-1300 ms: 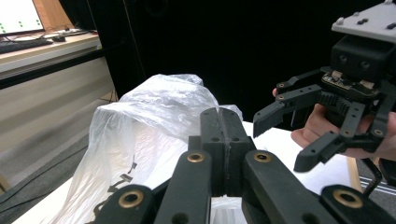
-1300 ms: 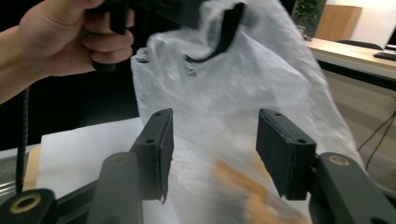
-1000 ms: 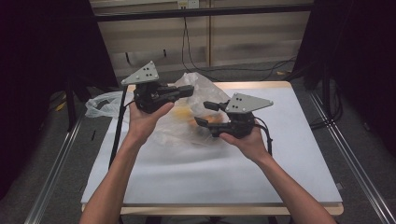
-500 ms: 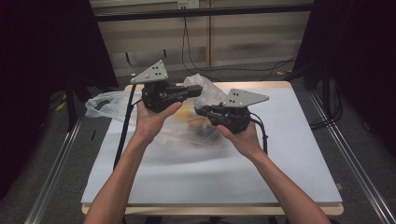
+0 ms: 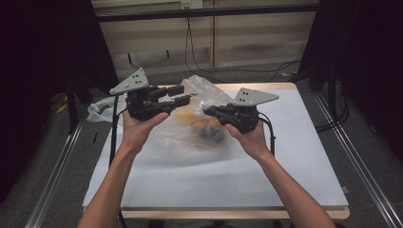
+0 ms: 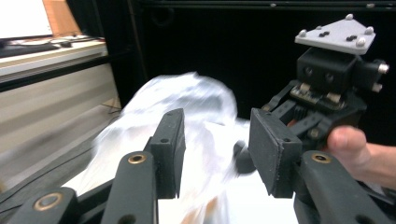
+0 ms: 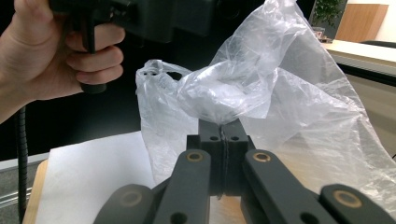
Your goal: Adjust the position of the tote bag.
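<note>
Right tool (image 7: 222,133), seen up close, pinches the plastic bag (image 7: 261,93).

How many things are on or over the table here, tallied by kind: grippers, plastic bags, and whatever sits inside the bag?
Grippers: 2, the left gripper with jaws apart, just opening off the bag, and the right gripper pinching the film.
Clear plastic bags: 1, the plastic bag on the white table.
Contents: orange and dark shapes, too blurred to count.
Total: 3, contents aside.
</note>
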Motion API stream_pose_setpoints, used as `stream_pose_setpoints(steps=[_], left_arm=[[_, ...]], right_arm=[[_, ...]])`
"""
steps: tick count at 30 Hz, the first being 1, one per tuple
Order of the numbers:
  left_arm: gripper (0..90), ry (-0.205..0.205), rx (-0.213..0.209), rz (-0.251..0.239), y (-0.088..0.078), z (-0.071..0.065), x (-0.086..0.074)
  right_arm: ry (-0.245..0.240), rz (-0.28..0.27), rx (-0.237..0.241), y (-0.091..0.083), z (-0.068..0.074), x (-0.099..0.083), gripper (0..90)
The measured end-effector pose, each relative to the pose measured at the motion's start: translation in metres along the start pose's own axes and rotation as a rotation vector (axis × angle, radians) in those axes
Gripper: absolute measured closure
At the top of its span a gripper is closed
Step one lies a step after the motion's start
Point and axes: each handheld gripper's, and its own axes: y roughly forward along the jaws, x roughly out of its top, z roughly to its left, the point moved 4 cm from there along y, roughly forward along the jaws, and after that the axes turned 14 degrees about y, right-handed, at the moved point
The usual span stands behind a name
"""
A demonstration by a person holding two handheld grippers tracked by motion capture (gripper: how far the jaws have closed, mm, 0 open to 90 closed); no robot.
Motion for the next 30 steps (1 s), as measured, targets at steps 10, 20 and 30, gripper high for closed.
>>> stream_pose_setpoints(steps=[10,20,30], left_arm=[[54.0,-0.061,0.121,0.011,-0.052,0.017,-0.043],[54.6,-0.113,0.207,-0.009,-0.09,0.032,-0.063],[51.2,-0.149,0.298,-0.009,-0.127,0.048,-0.078]], right_arm=[[0.013,-0.024,-0.002,-0.011,-0.007,0.003,89.8],[0.042,-0.08,0.008,-0.023,-0.014,0.008,90.0],[0.036,-0.088,-0.033,-0.043,-0.018,0.013,90.0]])
